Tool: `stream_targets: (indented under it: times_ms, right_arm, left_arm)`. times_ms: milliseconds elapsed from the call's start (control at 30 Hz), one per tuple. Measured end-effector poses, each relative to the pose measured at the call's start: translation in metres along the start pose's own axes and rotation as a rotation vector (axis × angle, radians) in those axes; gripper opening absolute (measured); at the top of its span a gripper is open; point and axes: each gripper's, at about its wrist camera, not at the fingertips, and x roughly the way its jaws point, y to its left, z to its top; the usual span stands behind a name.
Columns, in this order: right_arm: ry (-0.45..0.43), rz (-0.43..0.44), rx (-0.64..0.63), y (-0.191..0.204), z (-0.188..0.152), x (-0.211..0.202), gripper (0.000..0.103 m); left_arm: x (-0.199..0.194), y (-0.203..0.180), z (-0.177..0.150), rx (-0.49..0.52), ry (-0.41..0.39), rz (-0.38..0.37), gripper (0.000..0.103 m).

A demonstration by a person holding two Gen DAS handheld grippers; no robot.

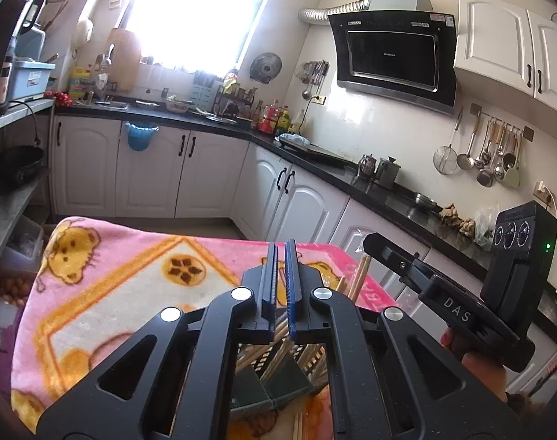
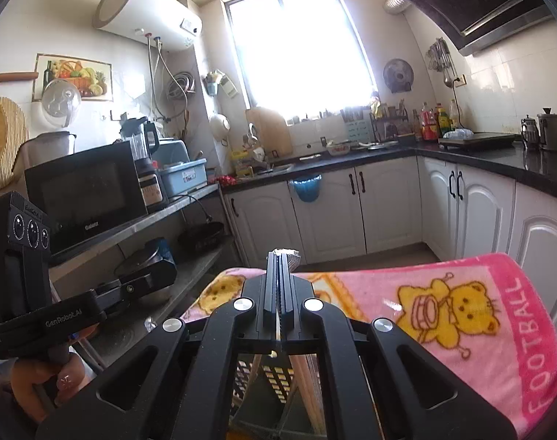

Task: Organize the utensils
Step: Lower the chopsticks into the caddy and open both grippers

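Observation:
My left gripper is held above a pink cartoon blanket; its jaws stand nearly shut with a thin gap and nothing shows between them. Below it a dark slotted utensil holder holds several wooden chopsticks. My right gripper is shut on a thin utensil; a shiny patterned metal end pokes out past the tips and a thin pale shaft runs between the fingers. Under it the slotted holder and chopsticks show. The other gripper's body appears in each view.
The blanket covers a table in a kitchen. White cabinets under a black counter run along the back and right. A shelf with a microwave stands left. Ladles hang on the wall.

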Motion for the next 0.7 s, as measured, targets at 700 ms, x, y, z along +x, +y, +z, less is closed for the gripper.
stream_targets:
  times_ms: [700]
  right_arm:
    - [0.085, -0.066, -0.014, -0.002, -0.026, -0.022, 0.019]
  left_arm:
    - [-0.023, -0.004, -0.03, 0.02, 0.056, -0.005, 0.006]
